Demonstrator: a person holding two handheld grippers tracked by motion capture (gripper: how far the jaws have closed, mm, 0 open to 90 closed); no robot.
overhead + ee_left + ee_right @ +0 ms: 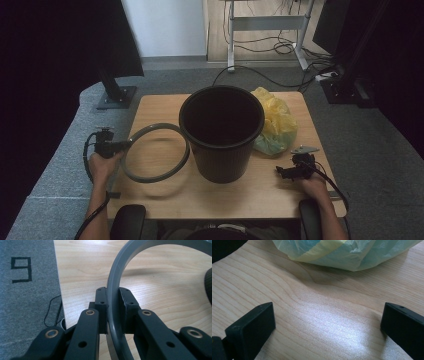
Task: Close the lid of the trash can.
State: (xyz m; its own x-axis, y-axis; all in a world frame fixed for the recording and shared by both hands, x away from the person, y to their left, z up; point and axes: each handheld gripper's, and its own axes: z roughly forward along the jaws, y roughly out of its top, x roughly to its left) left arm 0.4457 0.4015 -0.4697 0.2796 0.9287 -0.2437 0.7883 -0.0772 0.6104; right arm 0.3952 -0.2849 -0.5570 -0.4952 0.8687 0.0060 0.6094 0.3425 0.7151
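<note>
A grey plastic ring lies tilted at the table's left, its right side against the black bin. My left gripper is shut on the ring's left rim; in the left gripper view both pads clamp the grey ring edge-on. A yellow and pale green plastic bag lies crumpled behind and right of the bin. My right gripper rests near the table's right front, open, with bare wood between its jaws and the bag just beyond them.
The wooden table stands on grey carpet. A desk frame with cables stands at the back. A dark stand base sits beyond the table's left corner. A black mark reading 9 is on the carpet.
</note>
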